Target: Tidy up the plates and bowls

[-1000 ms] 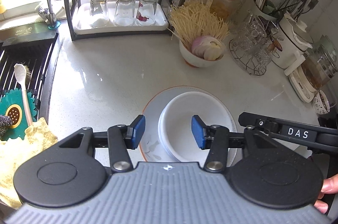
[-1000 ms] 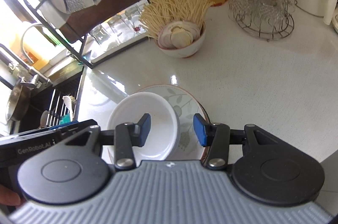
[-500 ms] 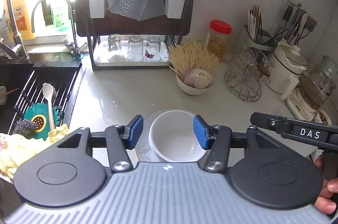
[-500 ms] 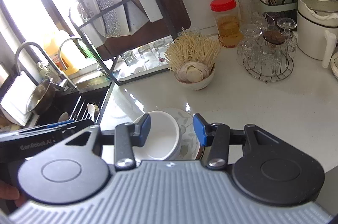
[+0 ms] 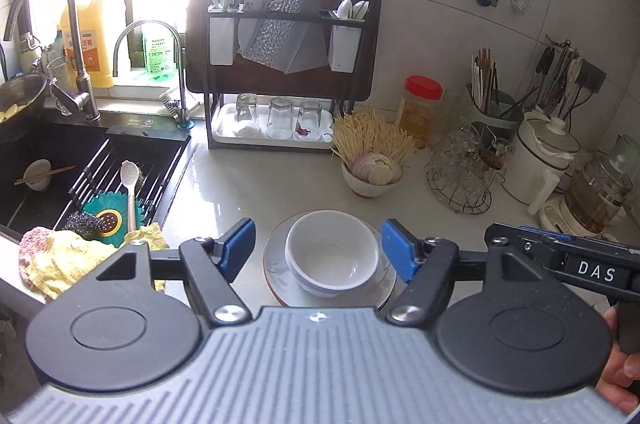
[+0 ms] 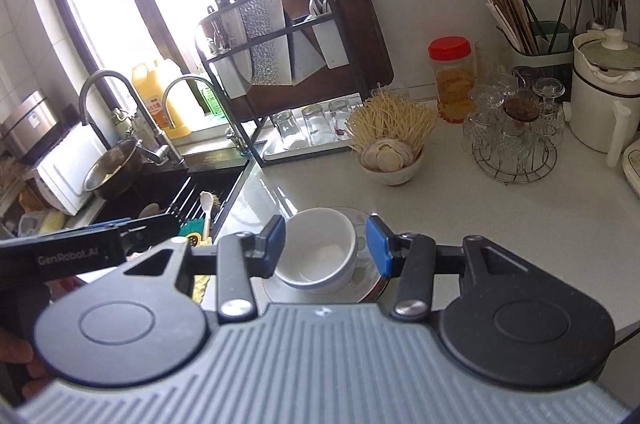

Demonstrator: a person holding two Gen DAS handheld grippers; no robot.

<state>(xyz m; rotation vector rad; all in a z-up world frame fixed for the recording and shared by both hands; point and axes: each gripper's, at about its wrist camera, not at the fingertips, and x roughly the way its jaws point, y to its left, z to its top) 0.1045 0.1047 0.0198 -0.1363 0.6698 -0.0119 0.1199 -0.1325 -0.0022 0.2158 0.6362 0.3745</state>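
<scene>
A white bowl [image 5: 332,254] is sitting stacked inside another bowl on a patterned plate [image 5: 276,270], near the front edge of a pale kitchen counter [image 5: 256,183]. Both grippers are being held above and behind this stack. The left gripper [image 5: 318,250] is shown with its blue pads spread wide, nothing between them but air. The right gripper [image 6: 326,244] is likewise spread and empty, framing the bowl from the other side without touching it.

The stack appears already made, so the step in hand is judged to be either a pull-away or a fresh approach. If the stack is to be lifted, the plate rim should be pinched from the side, and the plate kept level, since the bowls are only resting loose and could slide.

Open counter is lying behind the stack. Farther back, a bowl of noodles and sliced onion [image 5: 372,171] is standing well apart, with a wire rack of glassware [image 5: 464,175] to its right. The sink [image 5: 60,163] is dropping away on the left, just beyond a yellow cloth [image 5: 68,260], so leftward moves should be kept short.
</scene>
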